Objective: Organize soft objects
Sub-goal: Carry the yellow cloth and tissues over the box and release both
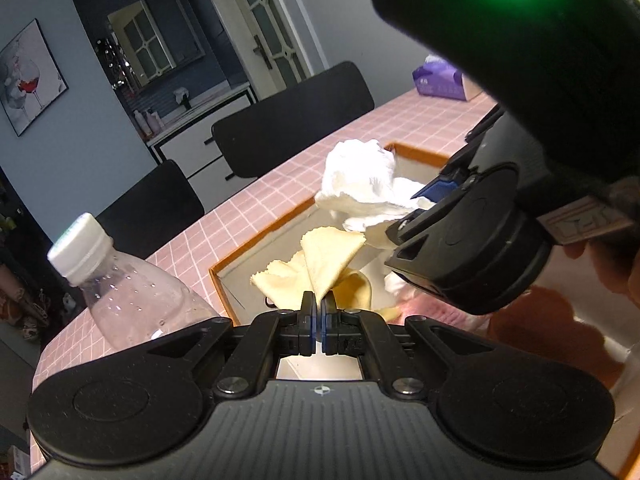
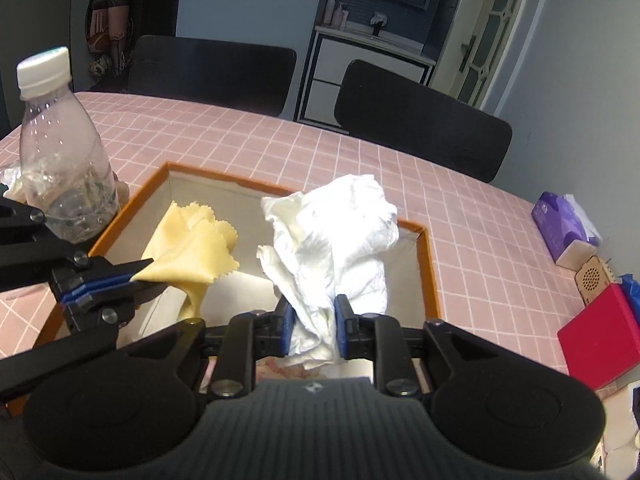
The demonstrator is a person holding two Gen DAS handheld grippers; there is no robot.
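An orange-rimmed box [image 2: 430,264] sits open on the pink-checked desk [image 2: 460,200]; above its pale interior the left tool [image 1: 319,300], fully closed, pinches a yellow zigzag-edged cloth [image 1: 328,254], and at that cloth's 3 o'clock in the right wrist view the right tool [image 2: 311,312], jaws partly apart, grips a crumpled white tissue [image 2: 340,232]. A clear, white-capped bottle [image 2: 60,168] stands at the box's 9 o'clock. Only the right wrist view shows a red box [image 2: 596,340] at 3 o'clock, only the left wrist view a framed wine-glass picture [image 1: 30,80]; the purple tissue pack [image 2: 560,224] carries no legible writing.
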